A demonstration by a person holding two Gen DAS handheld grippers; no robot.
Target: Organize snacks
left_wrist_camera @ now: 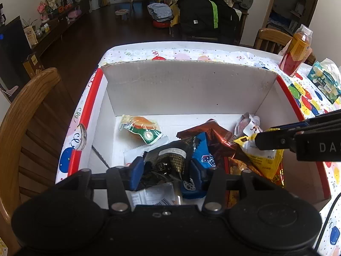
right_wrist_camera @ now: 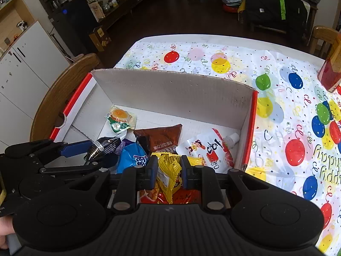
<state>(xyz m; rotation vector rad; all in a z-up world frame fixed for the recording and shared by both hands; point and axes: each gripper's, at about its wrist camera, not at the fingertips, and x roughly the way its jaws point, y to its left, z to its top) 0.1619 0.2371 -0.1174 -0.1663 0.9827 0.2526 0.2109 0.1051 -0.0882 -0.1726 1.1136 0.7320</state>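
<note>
**Both grippers holding snack packets inside the box**

A table under a balloon-print plastic cloth carries a white cardboard box with red edges, wooden chairs on its left. Far right stand an orange drink bottle and a tissue pack. In the box's near half, the left gripper pinches a black-and-gold foil packet, crowded by a blue wrapper and a brown bag. The right gripper is clamped on a yellow crinkly packet, a white pouch just right.
</note>
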